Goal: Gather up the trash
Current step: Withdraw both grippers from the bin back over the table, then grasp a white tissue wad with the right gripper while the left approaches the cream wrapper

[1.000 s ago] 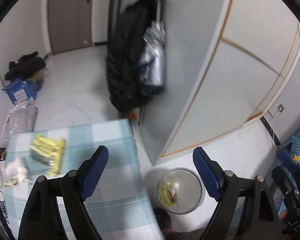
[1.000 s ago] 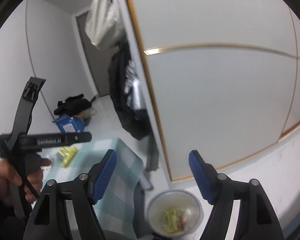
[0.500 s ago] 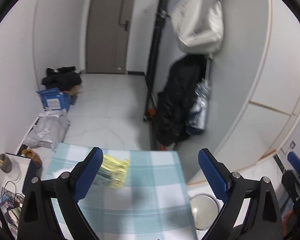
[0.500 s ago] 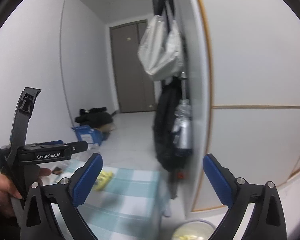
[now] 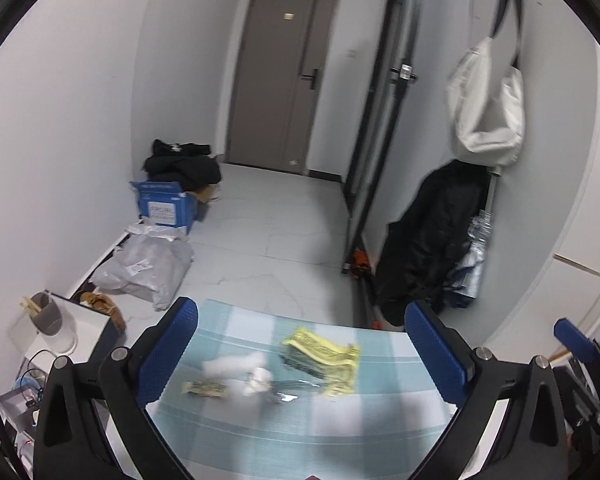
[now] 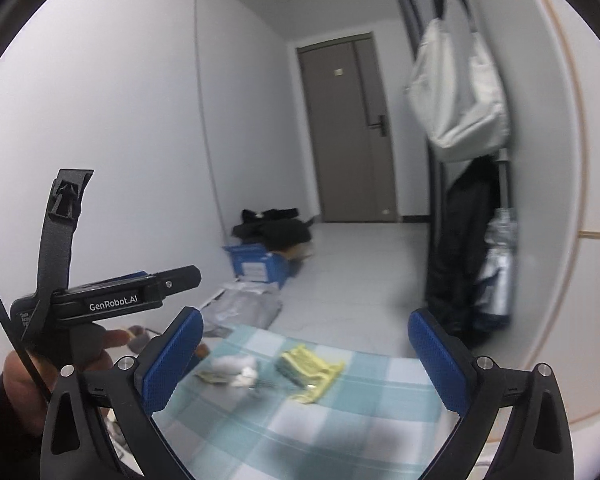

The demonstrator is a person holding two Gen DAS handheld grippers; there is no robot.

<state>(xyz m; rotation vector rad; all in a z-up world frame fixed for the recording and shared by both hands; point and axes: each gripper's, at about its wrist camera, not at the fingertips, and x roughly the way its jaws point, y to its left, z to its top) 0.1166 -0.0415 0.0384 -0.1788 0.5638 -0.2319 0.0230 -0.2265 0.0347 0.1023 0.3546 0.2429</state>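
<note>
Left wrist view: my left gripper [image 5: 302,354] is spread wide over the checked tablecloth [image 5: 300,412], its jaws have just been opening, and nothing sits between the pads. Below and ahead lies the trash: a yellow wrapper [image 5: 324,354] toward the right, a crumpled white tissue [image 5: 240,364] in the middle, and a small flat packet [image 5: 205,389] to its left, all loose on the cloth.

Right wrist view: my right gripper [image 6: 305,358] gapes just as wide and holds nothing. The same yellow wrapper [image 6: 310,372] and white tissue [image 6: 236,368] lie ahead, untouched. At the left edge, my hand [image 6: 40,372] grips the other tool's handle.
</note>
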